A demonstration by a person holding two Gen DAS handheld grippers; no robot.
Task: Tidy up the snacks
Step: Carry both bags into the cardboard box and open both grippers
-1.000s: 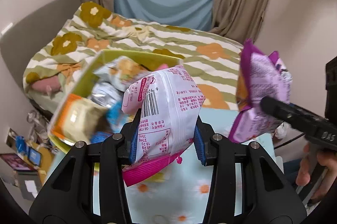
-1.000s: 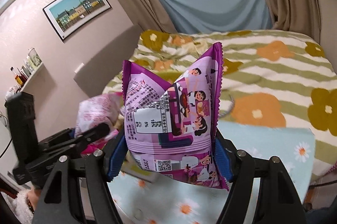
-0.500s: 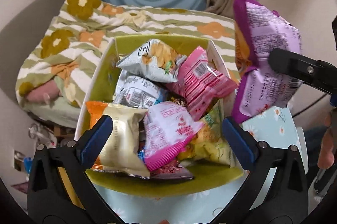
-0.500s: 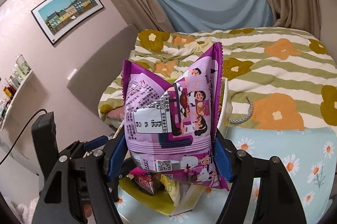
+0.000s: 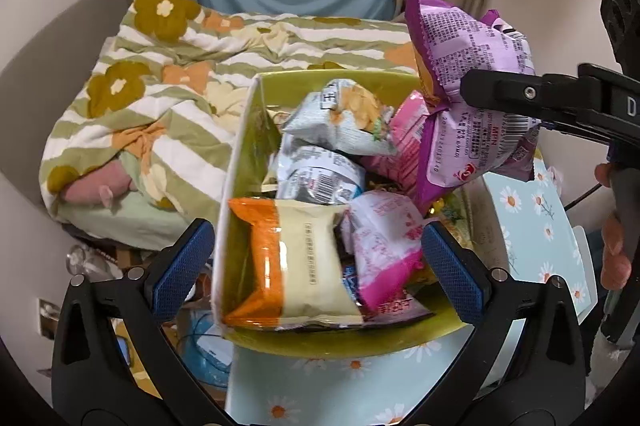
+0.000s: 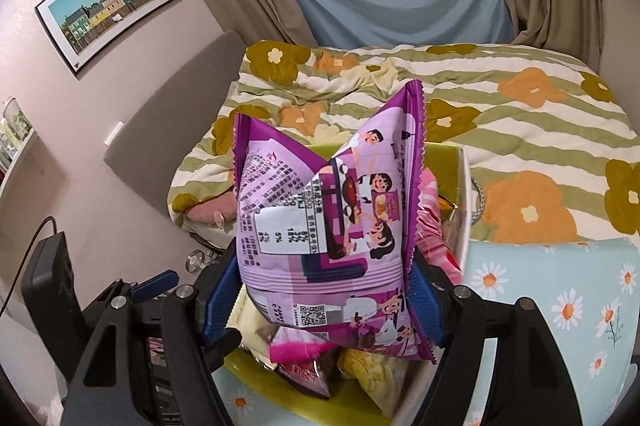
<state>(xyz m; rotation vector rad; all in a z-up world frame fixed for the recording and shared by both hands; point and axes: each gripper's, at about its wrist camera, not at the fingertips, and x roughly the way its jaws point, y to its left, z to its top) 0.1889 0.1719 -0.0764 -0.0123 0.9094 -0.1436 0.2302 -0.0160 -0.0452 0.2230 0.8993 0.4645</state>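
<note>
A green box (image 5: 340, 344) on the daisy-print table holds several snack bags, among them an orange and cream bag (image 5: 296, 266) and a pink and white bag (image 5: 380, 238). My left gripper (image 5: 316, 254) hangs open over the box's near end with nothing between its pads. A purple snack bag (image 6: 320, 226) stands upright between the blue pads of my right gripper (image 6: 326, 290). Its jaws are opening, but the pads still touch the bag. The left wrist view shows this purple bag (image 5: 464, 98) over the box's right rim, pinched by a black finger (image 5: 500, 94).
Behind the box lies a bed with a striped flower quilt (image 5: 160, 98). The table's daisy cloth (image 6: 560, 286) spreads to the right. A person's hand (image 5: 614, 246) grips the right tool's handle. Clutter sits on the floor at the left, below the table edge.
My left gripper opened and the pink and white bag dropped into the box. Both grippers moved in over the box, the right one bringing the purple bag with it.
</note>
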